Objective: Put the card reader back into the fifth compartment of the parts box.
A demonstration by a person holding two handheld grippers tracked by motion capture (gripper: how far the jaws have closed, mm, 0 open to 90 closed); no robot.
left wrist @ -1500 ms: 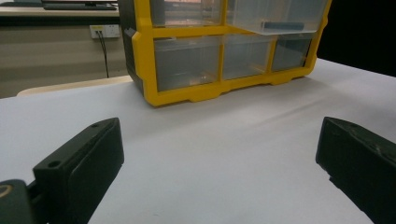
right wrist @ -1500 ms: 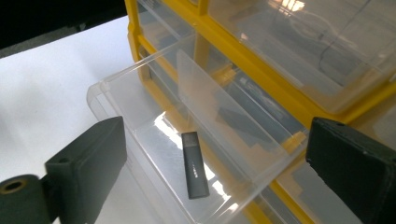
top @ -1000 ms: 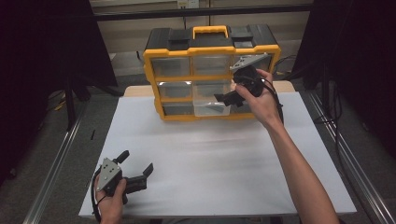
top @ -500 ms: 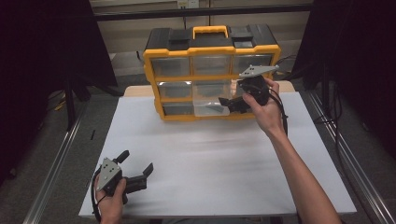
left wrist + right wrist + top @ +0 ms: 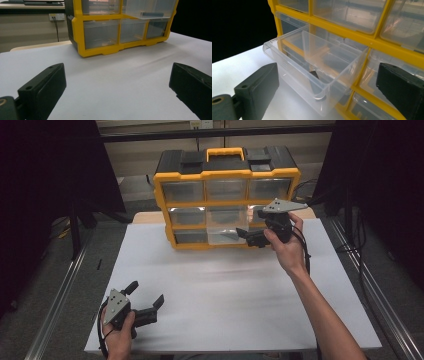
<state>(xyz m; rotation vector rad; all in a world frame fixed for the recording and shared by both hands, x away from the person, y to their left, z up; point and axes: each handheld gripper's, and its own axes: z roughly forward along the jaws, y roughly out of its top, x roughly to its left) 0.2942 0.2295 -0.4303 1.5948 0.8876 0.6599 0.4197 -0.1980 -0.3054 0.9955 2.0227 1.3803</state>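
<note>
Right hand-held gripper (image 5: 248, 236), jaws spread and empty, sits just before the pulled-out clear drawer (image 5: 312, 67) in the middle row of the yellow organizer (image 5: 226, 174). We judge the drawer step underway; next, close on its front lip. Left hand-held gripper (image 5: 145, 301) rests spread on the tabletop (image 5: 240, 290), well apart.

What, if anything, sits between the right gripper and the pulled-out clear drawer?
Nothing visible. The right gripper is open right in front of the pulled-out drawer of the yellow organizer, with only bare space between its jaws and the drawer's front.
</note>
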